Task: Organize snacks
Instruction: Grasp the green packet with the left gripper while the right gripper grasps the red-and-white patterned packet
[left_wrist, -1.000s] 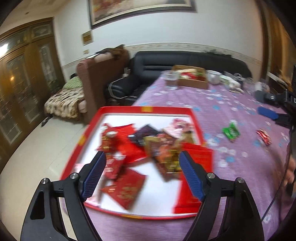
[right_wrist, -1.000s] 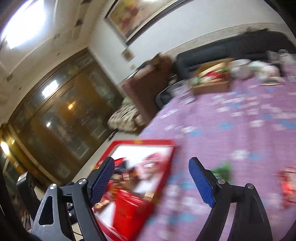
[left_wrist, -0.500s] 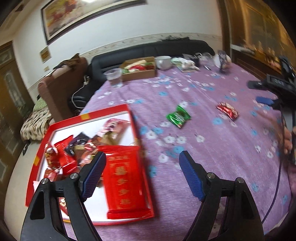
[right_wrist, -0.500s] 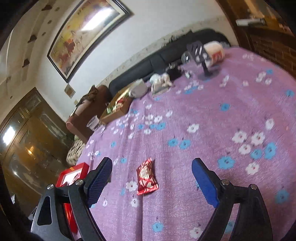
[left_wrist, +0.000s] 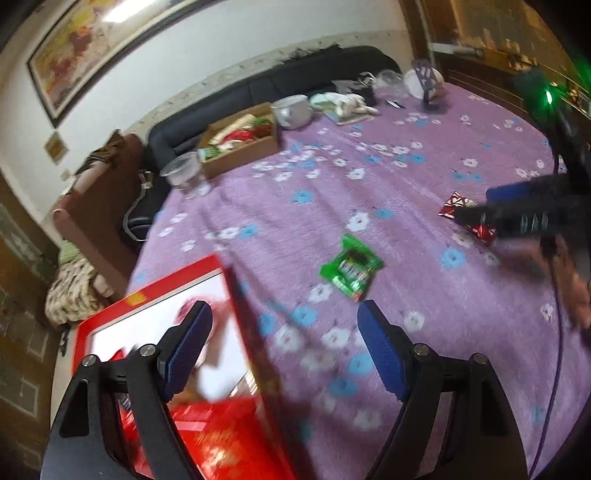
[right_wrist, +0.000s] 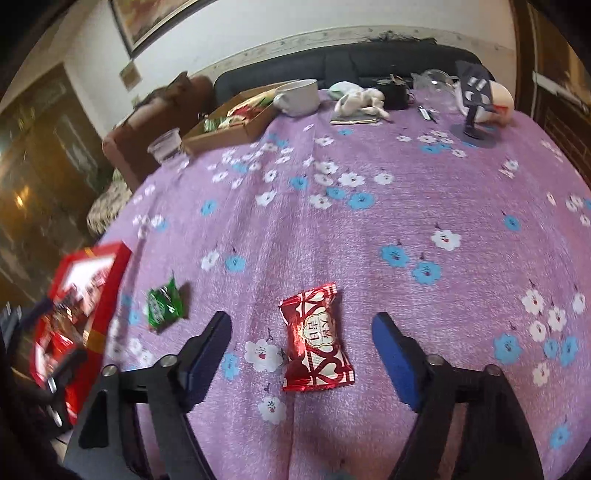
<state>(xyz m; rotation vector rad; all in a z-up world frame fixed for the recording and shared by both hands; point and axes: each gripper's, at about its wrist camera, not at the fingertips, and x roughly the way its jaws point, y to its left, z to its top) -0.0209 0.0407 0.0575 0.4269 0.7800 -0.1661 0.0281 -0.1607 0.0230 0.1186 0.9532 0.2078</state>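
Observation:
A red tray (left_wrist: 155, 291) with several snack packets sits at the table's left edge; it also shows in the right wrist view (right_wrist: 110, 288). A green snack packet (left_wrist: 351, 267) lies on the purple cloth right of the tray, also seen in the right wrist view (right_wrist: 164, 304). A red and white candy packet (right_wrist: 316, 338) lies between the fingers of my right gripper (right_wrist: 301, 341), which is open just above it. In the left wrist view the same candy (left_wrist: 465, 214) is partly hidden by the right gripper (left_wrist: 524, 210). My left gripper (left_wrist: 284, 345) is open and empty over the tray's right rim.
A cardboard box (right_wrist: 229, 123) of snacks, a plastic cup (right_wrist: 166, 146), a white bowl (right_wrist: 297, 96), a cloth (right_wrist: 360, 101), a glass jar (right_wrist: 434, 88) and a dark stand (right_wrist: 474, 110) stand at the table's far side. A black sofa (left_wrist: 295, 81) is behind.
My left gripper has swung right, away from over the tray towards the green packet. My right gripper has moved closer, so the red candy now lies between its fingers.

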